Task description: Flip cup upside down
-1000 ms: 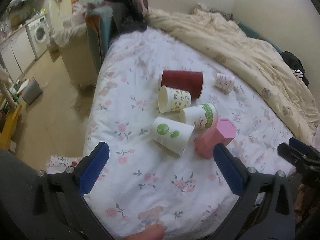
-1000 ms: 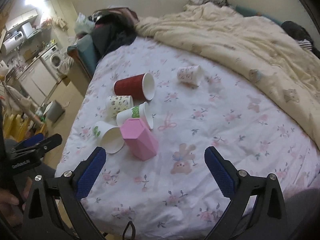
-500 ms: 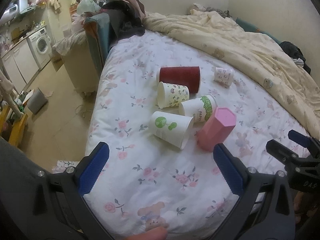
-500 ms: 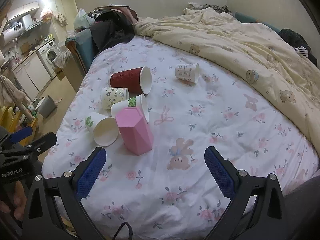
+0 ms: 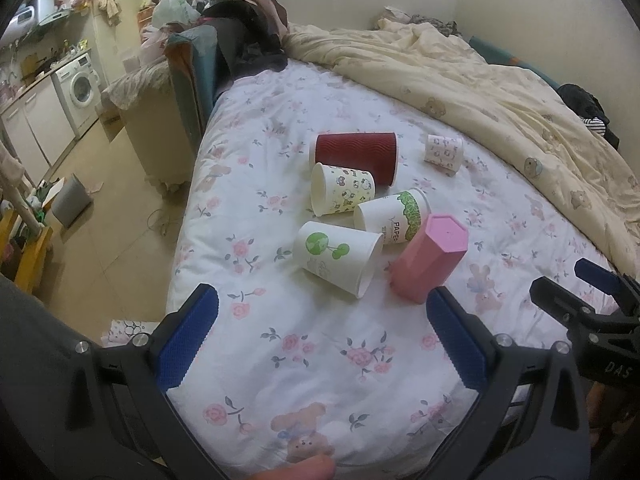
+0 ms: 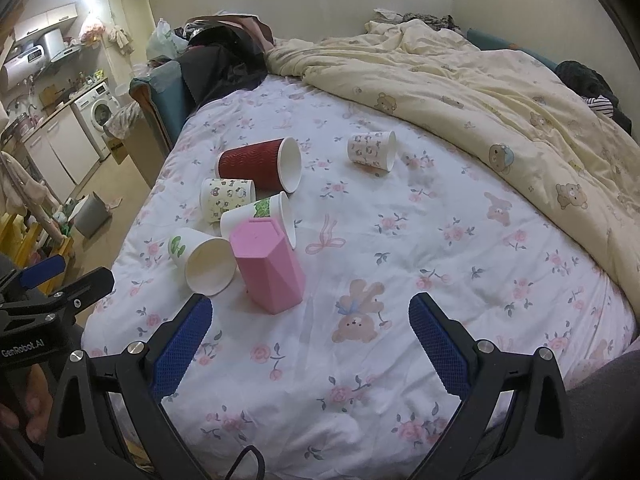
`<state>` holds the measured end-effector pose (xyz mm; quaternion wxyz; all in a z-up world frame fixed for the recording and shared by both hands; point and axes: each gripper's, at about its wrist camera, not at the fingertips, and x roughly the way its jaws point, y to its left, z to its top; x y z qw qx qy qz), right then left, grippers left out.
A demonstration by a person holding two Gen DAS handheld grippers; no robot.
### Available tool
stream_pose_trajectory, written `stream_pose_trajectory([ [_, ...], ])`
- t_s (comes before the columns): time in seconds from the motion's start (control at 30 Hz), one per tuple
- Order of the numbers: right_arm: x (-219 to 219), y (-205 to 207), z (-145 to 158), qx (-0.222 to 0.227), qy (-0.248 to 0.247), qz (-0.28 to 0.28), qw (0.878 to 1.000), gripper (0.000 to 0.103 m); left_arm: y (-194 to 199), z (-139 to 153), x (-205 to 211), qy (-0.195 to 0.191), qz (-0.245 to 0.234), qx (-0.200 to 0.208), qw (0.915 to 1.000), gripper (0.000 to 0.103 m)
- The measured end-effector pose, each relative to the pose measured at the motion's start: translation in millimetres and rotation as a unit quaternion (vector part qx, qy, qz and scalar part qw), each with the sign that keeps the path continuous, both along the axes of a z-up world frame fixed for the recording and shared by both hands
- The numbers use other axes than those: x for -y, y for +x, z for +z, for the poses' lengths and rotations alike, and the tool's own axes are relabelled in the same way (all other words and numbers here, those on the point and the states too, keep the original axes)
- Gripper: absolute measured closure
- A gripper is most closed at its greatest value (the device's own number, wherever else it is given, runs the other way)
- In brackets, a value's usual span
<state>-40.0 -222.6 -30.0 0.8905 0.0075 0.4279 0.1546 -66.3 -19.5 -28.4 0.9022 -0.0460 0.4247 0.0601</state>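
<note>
1. Cups lie scattered on the floral white bedsheet ahead of both grippers: a pink faceted plastic cup, a white paper cup with a green tree print, a white paper cup with a green leafy band, a cream paper cup with small animal prints, a dark red ribbed paper cup and a small white patterned paper cup.
2. Left gripper hangs low over the near edge of the bed, jaws spread wide and holding nothing; the green-tree cup lies just ahead of it, between its fingers' lines.
3. Right gripper is likewise wide apart and empty, with the pink cup just ahead and towards its left finger.
4. Pink cup stands tilted with its closed base uppermost, so it looks already turned; the paper cups all lie on their sides, and which one is meant I cannot tell.
5. Crowding is the main risk: the pink, tree-print and leafy-band cups touch or nearly touch, so a finger sliding in would probably knock a neighbour and send it rolling.
6. Thin paper walls may crumple if squeezed hard.
7. Soft bedding could tip an inverted cup back over once released.
</note>
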Motion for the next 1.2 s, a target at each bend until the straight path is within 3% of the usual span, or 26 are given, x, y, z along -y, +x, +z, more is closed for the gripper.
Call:
stream_pose_trajectory([
  [1.2, 1.3, 1.0, 1.7, 0.004, -0.001, -0.006, 1.000, 0.002, 0.3, 1.4, 1.3, -0.006, 0.002, -0.004, 1.0000, 0.000],
])
